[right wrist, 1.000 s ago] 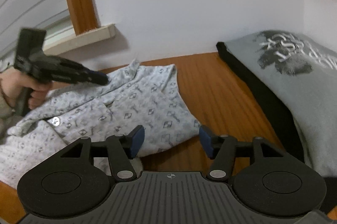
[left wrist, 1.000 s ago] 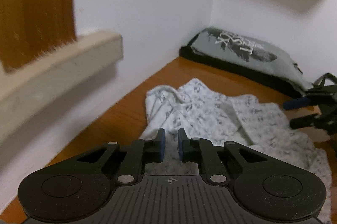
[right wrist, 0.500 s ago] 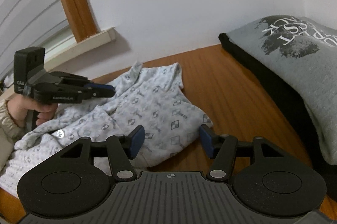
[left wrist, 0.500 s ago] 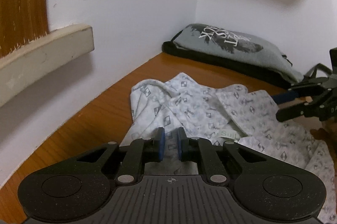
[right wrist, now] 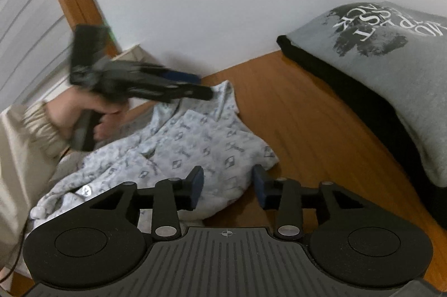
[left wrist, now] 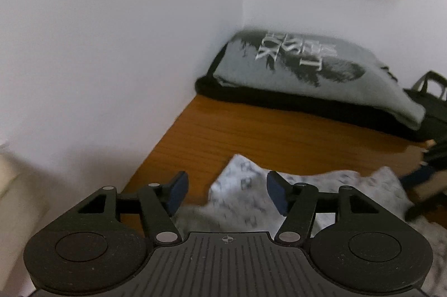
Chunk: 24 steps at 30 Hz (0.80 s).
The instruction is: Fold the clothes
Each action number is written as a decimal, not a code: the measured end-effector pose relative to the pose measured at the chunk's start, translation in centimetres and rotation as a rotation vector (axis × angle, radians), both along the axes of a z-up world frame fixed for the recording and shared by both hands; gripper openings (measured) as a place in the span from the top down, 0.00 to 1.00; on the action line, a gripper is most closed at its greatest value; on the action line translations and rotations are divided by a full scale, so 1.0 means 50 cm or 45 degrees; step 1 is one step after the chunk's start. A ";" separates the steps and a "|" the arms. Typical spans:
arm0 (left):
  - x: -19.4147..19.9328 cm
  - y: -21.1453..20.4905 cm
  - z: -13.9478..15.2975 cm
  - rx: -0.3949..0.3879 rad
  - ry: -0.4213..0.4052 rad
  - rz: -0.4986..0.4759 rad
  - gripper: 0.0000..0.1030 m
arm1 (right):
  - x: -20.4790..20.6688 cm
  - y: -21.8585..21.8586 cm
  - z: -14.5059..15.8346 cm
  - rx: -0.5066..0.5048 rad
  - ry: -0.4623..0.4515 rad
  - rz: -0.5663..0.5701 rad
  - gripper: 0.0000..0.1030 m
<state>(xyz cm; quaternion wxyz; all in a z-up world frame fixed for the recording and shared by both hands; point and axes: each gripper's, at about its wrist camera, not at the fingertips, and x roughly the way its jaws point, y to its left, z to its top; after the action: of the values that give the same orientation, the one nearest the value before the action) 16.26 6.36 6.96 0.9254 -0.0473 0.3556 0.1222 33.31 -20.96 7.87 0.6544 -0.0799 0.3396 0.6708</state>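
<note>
Both claws stood spread and empty. The crumpled white diamond-print cotton shirt (right wrist: pixel 195 146) lay just ahead of and under the right gripper (right wrist: pixel 226 186), its collar point between the left gripper (left wrist: pixel 226 195) fingers. Grabbing a single layer there would likely drag the heap askew.

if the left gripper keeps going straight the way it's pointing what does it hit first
Most likely the patterned white shirt: a raised fold of it lies just ahead, between the open fingers of the left gripper. If it passes above that fold, bare wooden tabletop follows, then the folded gray printed shirt. Depth is uncertain.
</note>
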 end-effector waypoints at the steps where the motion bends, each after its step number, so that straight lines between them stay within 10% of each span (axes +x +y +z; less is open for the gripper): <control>1: 0.009 0.004 -0.006 -0.014 0.000 -0.006 0.39 | -0.001 0.002 0.000 0.001 0.000 0.001 0.61; 4: 0.021 0.012 -0.013 -0.082 -0.022 -0.038 0.64 | -0.002 0.009 -0.001 0.003 0.011 0.001 0.62; 8: 0.015 -0.006 -0.004 -0.053 -0.024 -0.055 0.94 | -0.001 0.019 -0.007 -0.014 0.035 0.013 0.93; 24: -0.242 -0.139 0.184 0.059 -0.406 0.093 0.96 | -0.111 -0.097 0.129 0.350 -0.077 0.100 0.94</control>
<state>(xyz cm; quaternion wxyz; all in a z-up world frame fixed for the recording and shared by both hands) 4.15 -0.59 16.17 0.9659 -0.0577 0.1994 0.1550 27.77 -25.81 14.31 0.6424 -0.0230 0.2213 0.7334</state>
